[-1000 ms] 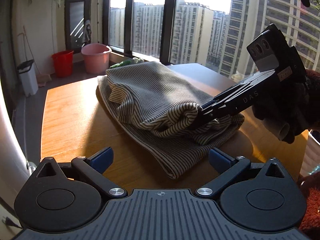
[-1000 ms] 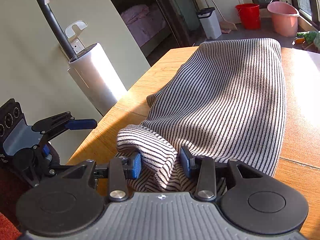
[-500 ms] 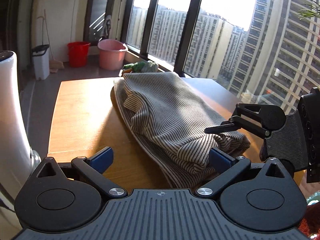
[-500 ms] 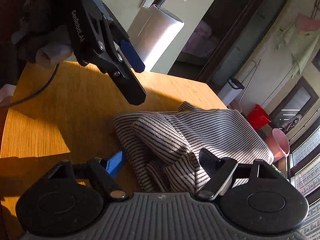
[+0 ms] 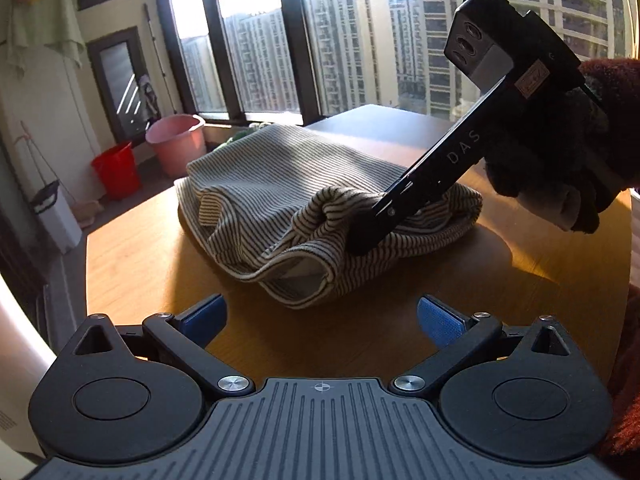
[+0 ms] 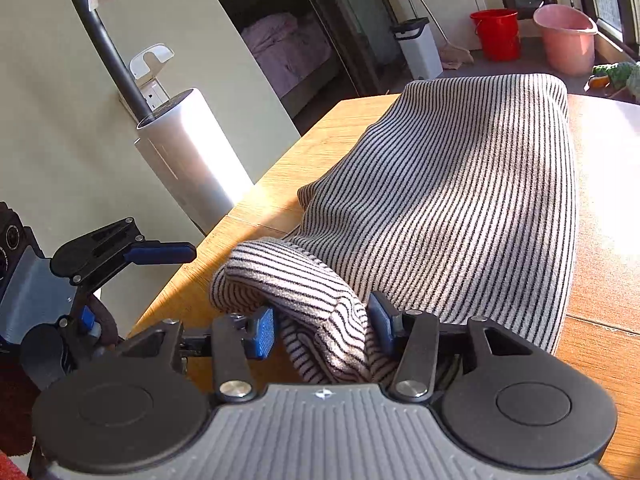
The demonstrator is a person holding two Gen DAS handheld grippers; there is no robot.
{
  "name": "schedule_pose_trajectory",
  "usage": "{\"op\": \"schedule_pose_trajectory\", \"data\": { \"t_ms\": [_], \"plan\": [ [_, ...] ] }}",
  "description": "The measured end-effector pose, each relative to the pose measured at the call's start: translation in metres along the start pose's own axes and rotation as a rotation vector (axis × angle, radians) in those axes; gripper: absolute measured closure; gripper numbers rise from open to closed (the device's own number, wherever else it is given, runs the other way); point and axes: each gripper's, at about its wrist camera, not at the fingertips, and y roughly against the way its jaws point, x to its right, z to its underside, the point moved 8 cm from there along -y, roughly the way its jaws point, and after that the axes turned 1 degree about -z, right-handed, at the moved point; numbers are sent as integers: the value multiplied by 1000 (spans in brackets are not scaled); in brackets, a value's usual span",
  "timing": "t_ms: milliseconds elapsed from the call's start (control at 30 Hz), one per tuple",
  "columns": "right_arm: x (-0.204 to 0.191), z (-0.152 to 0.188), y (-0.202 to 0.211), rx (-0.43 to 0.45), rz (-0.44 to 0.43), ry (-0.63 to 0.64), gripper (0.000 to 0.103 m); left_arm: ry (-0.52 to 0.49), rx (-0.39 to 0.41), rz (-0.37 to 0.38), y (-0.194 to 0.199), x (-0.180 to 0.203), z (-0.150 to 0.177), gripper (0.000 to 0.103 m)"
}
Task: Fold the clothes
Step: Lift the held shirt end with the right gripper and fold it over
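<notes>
Left wrist view, left to right: a white bin (image 5: 56, 216) stands at the far left on the floor, followed by a red bucket (image 5: 117, 168) and a pink bucket (image 5: 176, 142) beneath the window. The wooden table (image 5: 136, 248) fills the middle ground. On it lies the striped garment (image 5: 280, 184), partly folded, with a bunched, rolled end near the table's front edge. The left gripper (image 5: 318, 320) hovers low in front of that end, its blue-padded fingers spread wide with nothing between them. To the right, the right gripper (image 5: 362, 236) slants down from the upper right and buries its tips in the bunched cloth; a dark-gloved hand (image 5: 560, 168) holds its handle.

Right wrist view, left to right: the left gripper (image 6: 160, 254) appears at the left edge, beside the table (image 6: 600, 292) and apart from the cloth. Behind it stands a white cylindrical appliance (image 6: 192, 160) against the wall. At lower centre, the right gripper (image 6: 322, 326) is narrowed on a raised roll of the striped garment (image 6: 460, 200), a blue pad pressing on each side. The rest of the garment stretches away across the table toward the red bucket (image 6: 498, 34) and the pink bucket (image 6: 566, 38) at the far right.
</notes>
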Motion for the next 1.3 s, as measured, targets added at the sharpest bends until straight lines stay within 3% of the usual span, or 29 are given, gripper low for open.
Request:
{"op": "schedule_pose_trajectory", "data": {
  "t_ms": [167,233,333,400,467,500,567,700,733,767,800,900,967,1100,1167,1233,1300],
  "plan": [
    [9,5,8,6,-59,-85,57,-105,1,-100,-37,-3,-10,0],
    [5,7,12,6,-37,-35,57,-118,23,-126,-45,-7,-18,0],
    [-19,9,28,30,93,232,50,-107,72,-116,-49,-11,-32,0],
    [-36,17,43,54,184,448,35,-122,101,-96,-49,-8,-36,3],
    [-48,30,54,67,280,651,27,-94,105,-40,-51,-6,-37,14],
    [-49,37,56,62,321,718,26,-31,97,12,-53,-7,-37,20],
    [-47,47,48,47,407,822,26,85,90,73,-56,-15,-38,21],
    [-35,56,15,47,590,1034,25,195,97,112,-59,-28,-40,21],
    [-30,54,8,60,617,1054,27,205,97,112,-59,-30,-40,21],
    [-26,50,2,51,624,1042,52,206,92,111,-58,-31,-40,21],
    [-22,46,0,25,605,1002,66,208,89,114,-56,-33,-39,21],
    [-24,41,12,5,560,937,72,256,135,181,-30,-39,-39,13],
    [-30,42,27,-12,537,918,72,347,195,231,-13,-50,-46,10],
    [-48,55,58,-67,509,942,73,530,291,360,-9,-71,-69,25],
    [-60,64,71,-93,515,983,73,577,273,438,-25,-66,-74,31],
    [-71,70,84,-112,521,1013,73,612,190,467,-51,-59,-64,38],
    [-83,71,101,-123,521,1034,73,650,107,494,-76,-53,-53,39]
  ]
}}
